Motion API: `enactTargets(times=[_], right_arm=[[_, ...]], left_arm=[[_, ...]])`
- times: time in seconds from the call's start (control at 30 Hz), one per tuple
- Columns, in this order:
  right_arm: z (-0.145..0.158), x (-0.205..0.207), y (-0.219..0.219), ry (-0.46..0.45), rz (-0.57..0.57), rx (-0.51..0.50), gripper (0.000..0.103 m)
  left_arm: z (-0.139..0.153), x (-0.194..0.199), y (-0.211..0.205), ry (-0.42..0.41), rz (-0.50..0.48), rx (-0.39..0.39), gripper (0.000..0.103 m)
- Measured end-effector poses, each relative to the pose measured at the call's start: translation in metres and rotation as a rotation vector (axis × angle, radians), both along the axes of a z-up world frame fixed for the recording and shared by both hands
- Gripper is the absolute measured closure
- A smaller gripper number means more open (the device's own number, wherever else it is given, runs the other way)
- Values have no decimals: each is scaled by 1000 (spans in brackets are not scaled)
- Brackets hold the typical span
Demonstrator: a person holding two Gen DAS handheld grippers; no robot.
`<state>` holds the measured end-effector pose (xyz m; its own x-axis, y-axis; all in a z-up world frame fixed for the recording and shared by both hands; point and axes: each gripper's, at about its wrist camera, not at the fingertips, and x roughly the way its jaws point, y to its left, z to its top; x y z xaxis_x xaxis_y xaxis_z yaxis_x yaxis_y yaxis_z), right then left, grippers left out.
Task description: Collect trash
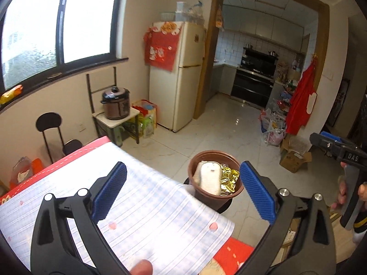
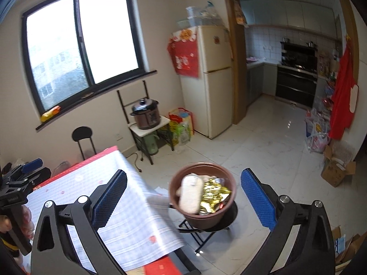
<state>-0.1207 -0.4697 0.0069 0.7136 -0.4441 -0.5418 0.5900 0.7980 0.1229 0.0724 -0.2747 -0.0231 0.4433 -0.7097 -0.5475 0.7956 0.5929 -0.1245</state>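
A brown round bin (image 1: 214, 198) stands on a black stool beside the table corner; it also shows in the right wrist view (image 2: 201, 217). Inside lie a white crumpled wad (image 1: 208, 177) and gold foil wrappers (image 1: 229, 178), which the right wrist view shows too, as a white wad (image 2: 191, 193) and gold foil (image 2: 215, 196). My left gripper (image 1: 183, 192) is open and empty, held above the table's edge facing the bin. My right gripper (image 2: 183, 197) is open and empty, also above and in front of the bin.
The table (image 1: 146, 213) has a blue-checked cloth with a red border. A black chair (image 2: 83, 142), a rice cooker on a small stand (image 2: 146, 116), a fridge (image 2: 211, 80), bags and cardboard boxes (image 2: 337, 171) line the tiled floor.
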Motion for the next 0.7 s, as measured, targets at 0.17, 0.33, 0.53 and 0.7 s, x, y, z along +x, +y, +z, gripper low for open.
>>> enactTargets(times=[0.17,0.33,0.53,0.7], right_arm=[[12,1,46,-17,19,-29,5],[18,1,76,-15,9,-49,5],[25,-3,99,-10,1,-84,5],[29,-6,112,-10,-3,-100,5]], left_arm=[[16,-14,51,-43,31,-10,6],[28,-24,94,-75,61,-44,6],[37,-32,124,-99,86,-73,6],[41,-33,136,-102,98,-84,6]])
